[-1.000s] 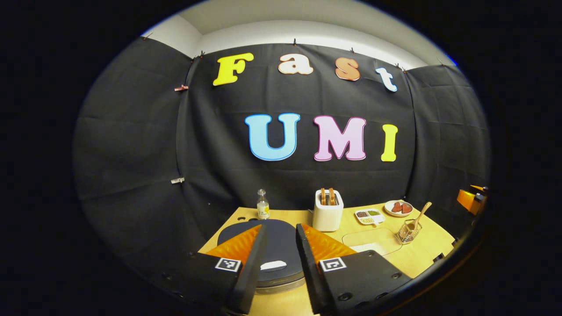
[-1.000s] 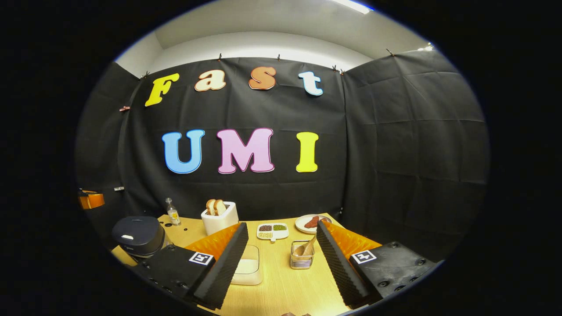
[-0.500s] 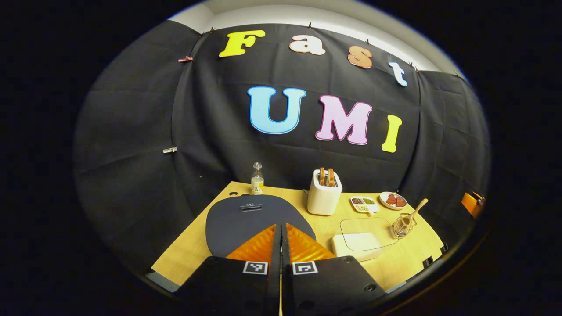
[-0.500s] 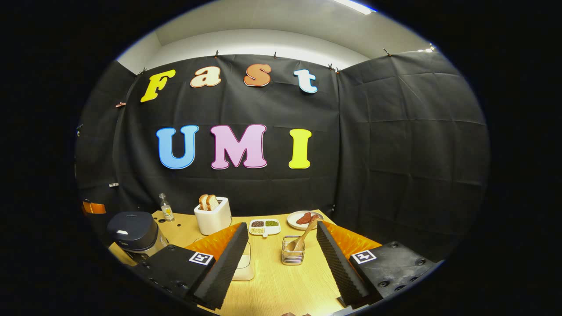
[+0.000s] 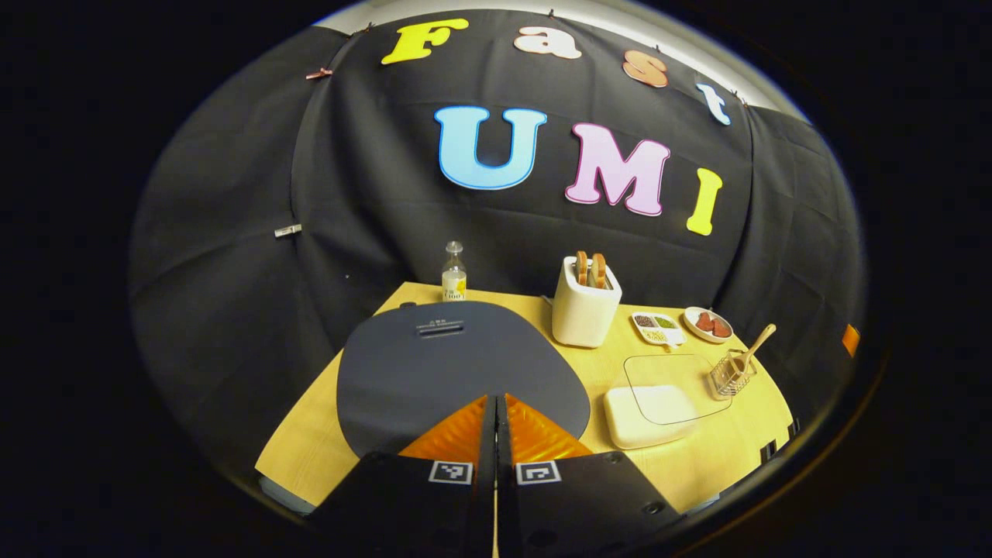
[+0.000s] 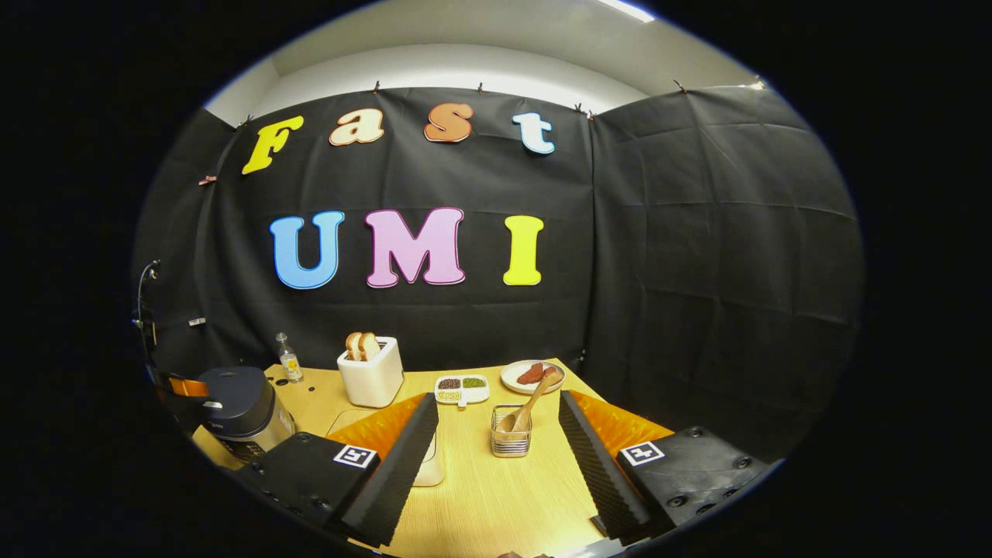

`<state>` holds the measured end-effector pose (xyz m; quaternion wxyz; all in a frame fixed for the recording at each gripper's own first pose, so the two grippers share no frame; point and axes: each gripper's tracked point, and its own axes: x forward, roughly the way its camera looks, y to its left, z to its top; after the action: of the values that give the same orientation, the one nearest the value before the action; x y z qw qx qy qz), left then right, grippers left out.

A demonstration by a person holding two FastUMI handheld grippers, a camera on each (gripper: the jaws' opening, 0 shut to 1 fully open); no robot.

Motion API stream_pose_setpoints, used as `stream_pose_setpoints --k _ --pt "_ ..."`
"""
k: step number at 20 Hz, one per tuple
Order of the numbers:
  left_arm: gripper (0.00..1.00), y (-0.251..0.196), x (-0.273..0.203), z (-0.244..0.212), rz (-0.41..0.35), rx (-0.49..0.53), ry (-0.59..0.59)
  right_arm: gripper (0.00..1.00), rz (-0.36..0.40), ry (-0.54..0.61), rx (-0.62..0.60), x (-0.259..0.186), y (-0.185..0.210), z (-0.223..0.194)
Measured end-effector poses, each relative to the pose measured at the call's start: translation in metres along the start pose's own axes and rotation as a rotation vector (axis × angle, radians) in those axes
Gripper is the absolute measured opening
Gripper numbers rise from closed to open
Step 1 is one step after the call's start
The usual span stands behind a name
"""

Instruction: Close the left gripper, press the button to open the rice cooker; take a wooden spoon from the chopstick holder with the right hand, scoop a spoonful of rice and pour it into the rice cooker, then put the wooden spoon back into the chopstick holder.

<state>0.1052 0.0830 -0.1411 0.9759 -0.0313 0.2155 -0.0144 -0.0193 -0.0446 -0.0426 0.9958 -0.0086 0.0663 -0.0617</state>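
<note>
Button-pressing is in hand — left gripper (image 5: pixel 496 411), jaws pressed together, is held over the rice cooker (image 5: pixel 457 372); right gripper (image 6: pixel 496 434), jaws spread, faces the wooden spoon (image 6: pixel 529 404).

Wooden table (image 6: pixel 496 496) with rice cooker (image 6: pixel 236 403), toaster (image 6: pixel 370 376)

- Overhead light is washing the pale ceiling strip (image 6: pixel 465 54) in the right gripper view; a bright fixture is glaring at top right.
- Table (image 6: pixel 496 496) ahead of the right gripper (image 6: pixel 498 442) is showing evenly lit, shadows staying soft.
- Fisheye bending is curving the wall edges in both views.
- Focus is holding sharp; no motion blur.
- Rice cooker (image 5: pixel 457 372) lid beyond the left gripper (image 5: pixel 496 422) is reading matte, without glare.
</note>
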Motion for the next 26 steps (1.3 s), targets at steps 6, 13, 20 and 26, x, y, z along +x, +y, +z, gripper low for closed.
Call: stream_pose_setpoints --k 6,13,20,26 --pt "0.07 0.001 0.012 -0.018 -0.009 -0.054 0.047 0.98 -0.004 0.035 -0.001 0.009 -0.001 -0.009" --pt "0.07 0.001 0.012 -0.022 0.007 -0.07 0.056 0.98 0.017 0.059 -0.023 0.013 0.01 -0.015" --pt "0.07 0.0 0.013 -0.028 0.017 -0.052 0.061 0.98 0.045 0.051 -0.036 0.018 0.017 -0.01" --pt "0.06 0.0 0.004 -0.008 0.058 -0.023 -0.013 0.98 0.09 0.065 -0.057 0.032 0.021 -0.01"
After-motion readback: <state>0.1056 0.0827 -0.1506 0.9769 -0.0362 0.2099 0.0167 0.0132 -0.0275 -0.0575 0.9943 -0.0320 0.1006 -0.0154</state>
